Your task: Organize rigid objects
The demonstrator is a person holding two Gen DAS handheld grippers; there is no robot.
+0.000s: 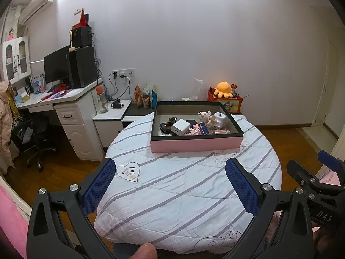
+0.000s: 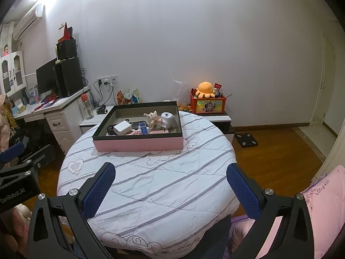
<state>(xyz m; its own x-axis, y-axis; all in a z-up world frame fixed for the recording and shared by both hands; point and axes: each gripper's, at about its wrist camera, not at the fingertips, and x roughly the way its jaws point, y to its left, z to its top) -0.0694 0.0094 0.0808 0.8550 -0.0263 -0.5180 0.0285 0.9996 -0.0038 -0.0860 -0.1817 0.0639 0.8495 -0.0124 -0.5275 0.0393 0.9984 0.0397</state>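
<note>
A pink box with a dark rim (image 1: 195, 143) (image 2: 138, 144) sits at the far side of a round table under a white striped cloth (image 1: 172, 185) (image 2: 155, 179). Inside lie a white charger cube (image 1: 180, 127) (image 2: 122, 128), a white rounded device (image 1: 220, 118) (image 2: 168, 118), a small plush figure (image 1: 206, 116) (image 2: 153, 117), a blue box (image 1: 203, 127) (image 2: 143, 128) and dark items. My left gripper (image 1: 170, 179) is open and empty, held above the table's near half. My right gripper (image 2: 170, 183) is open and empty, likewise short of the box.
A white desk with monitor and speakers (image 1: 71, 69) stands at the left, with an office chair (image 1: 36, 138). A low cabinet behind the table holds snack bags (image 1: 145, 96) and a red box with an orange plush (image 1: 224, 89). A scale (image 2: 246, 139) lies on the wood floor.
</note>
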